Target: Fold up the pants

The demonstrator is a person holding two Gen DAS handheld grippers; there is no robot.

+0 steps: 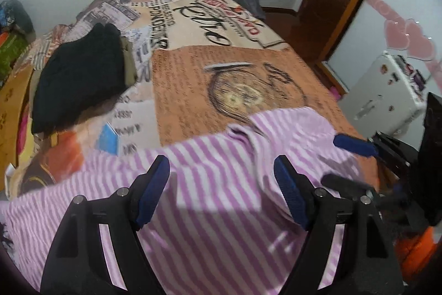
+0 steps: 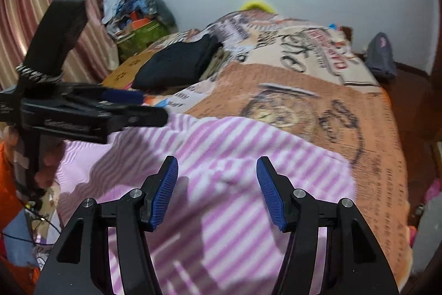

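Across the lower half of both wrist views lie the pants [image 1: 210,184], pink-and-white striped, spread over the near end of the bedspread [image 1: 210,79] with a rumpled ridge running toward the right of the left view. Left gripper [image 1: 221,184] hangs just above the cloth with its blue pads [image 1: 153,192] spread wide and nothing between them; right gripper [image 2: 216,190] is likewise wide open and empty over a puckered patch of stripes. Neither has hold of the garment, so the main risk, as I judge it, is a poor first pinch: closing on the wrinkled top layer alone would lift a single ply and drag the rest into a twisted heap instead of a clean fold. Motion blur on the cloth and on the other gripper at the left of the right view hints at fast movement, which could carry the pads past the edge they aim for. The two tools sit near each other, so a hurried reach may knock them together. Dark folded clothes [image 1: 80,79] at the upper left of the left view lie well apart and seem safe.
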